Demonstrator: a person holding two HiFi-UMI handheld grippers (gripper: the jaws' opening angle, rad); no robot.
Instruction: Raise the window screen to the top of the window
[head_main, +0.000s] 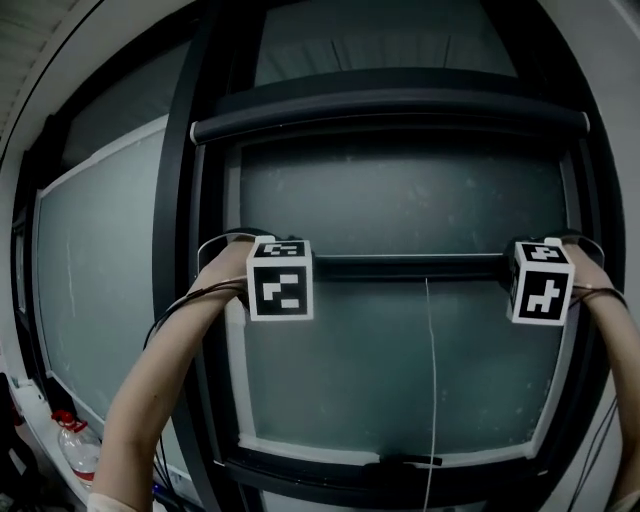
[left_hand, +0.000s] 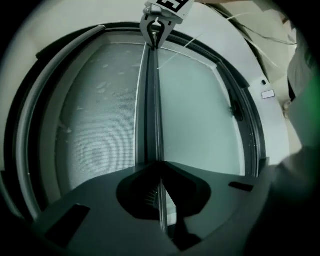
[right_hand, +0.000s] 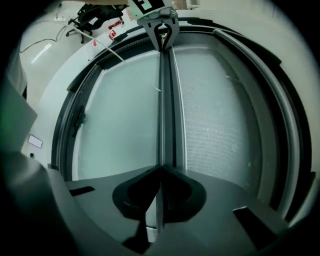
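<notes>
The window screen's dark bottom bar runs level across the window's middle, with grey mesh above it up to the dark roller housing. My left gripper is shut on the bar's left end and my right gripper on its right end. In the left gripper view the bar runs from my jaws to the right gripper. In the right gripper view the bar leads from my jaws to the left gripper.
A thin white pull cord hangs below the bar over bare glass. A dark handle sits on the lower window frame. A second pane lies to the left, with a plastic bottle on the sill below it.
</notes>
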